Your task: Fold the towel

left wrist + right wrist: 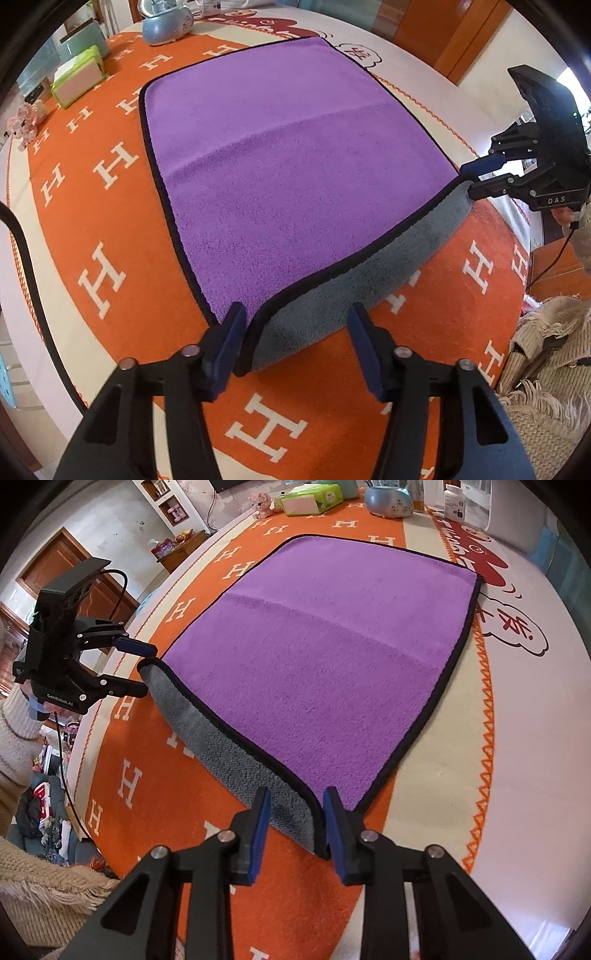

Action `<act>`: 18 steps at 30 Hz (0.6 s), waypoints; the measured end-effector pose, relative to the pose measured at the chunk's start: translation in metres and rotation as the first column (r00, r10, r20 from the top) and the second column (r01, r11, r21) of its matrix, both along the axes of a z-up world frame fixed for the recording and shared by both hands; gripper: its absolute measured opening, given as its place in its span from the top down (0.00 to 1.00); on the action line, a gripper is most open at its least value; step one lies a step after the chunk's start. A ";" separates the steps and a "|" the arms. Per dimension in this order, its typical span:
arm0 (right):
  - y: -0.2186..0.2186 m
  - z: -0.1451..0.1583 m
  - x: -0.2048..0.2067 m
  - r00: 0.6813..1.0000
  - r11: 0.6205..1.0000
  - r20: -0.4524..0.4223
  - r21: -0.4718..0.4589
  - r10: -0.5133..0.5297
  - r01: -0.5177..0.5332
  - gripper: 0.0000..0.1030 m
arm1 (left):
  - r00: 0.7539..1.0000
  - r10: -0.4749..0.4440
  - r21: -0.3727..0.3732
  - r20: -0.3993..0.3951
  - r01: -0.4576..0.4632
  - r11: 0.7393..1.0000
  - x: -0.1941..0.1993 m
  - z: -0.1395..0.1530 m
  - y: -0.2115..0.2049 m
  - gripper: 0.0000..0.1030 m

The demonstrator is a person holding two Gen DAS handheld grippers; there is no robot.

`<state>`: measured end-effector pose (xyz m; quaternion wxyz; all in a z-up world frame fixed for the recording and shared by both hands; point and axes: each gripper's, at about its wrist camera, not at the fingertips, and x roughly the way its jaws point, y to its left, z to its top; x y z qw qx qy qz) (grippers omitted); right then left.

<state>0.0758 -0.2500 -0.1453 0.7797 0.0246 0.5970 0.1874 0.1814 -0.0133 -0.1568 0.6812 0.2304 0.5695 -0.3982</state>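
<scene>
A: Where's the towel (295, 155)?

B: Spread purple side up on the orange cloth (122, 240) w/ the white H letters that covers the counter. Near edge is lifted & curled, so the grey underside (332, 302) shows along it. A soft crease runs across the middle.

A: How will it handle?

B: My guess: light, plush, floppy microfibre. No stiffness, sags between two holds, not fragile. The black piping on the hem looks the firmest bit to pinch. Take it by the two near corners, right on the hem.

A: Left gripper (295, 343)?

B: Fingers wide apart. The near-left corner lies against the inside of the left finger (229, 339), at about 6 o'clock in its own view. Nothing clamped.

A: Right gripper (295, 825)?

B: Narrower gap, fingers either side of the near-right corner. Hem touches the right-hand finger (334, 827), a gap remains on the other side. Not pinched yet, I'd say. In the left view it sits at 3 o'clock, corner between the tips.

A: Other stuff?

B: Far end, 12 o'clock: tissue pack (314, 498), blue pot (389, 500), white bottle (454, 502). Well apart from the towel.
</scene>
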 end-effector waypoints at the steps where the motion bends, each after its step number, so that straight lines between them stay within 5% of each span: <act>1: 0.000 0.000 0.000 1.000 1.000 -0.001 0.002 0.001 -0.001 0.74 | 1.000 0.001 0.005 -0.003 -0.001 1.000 0.002 -0.001 0.000 0.54; 4: -0.001 0.000 0.000 1.000 1.000 -0.001 -0.001 0.001 -0.001 0.76 | 1.000 0.006 0.012 -0.018 -0.006 1.000 0.005 -0.005 0.002 0.61; 18: -0.001 -0.003 0.003 1.000 1.000 -0.011 -0.006 0.008 -0.008 0.77 | 0.999 0.011 0.025 -0.045 -0.010 1.000 0.008 -0.011 0.010 0.61</act>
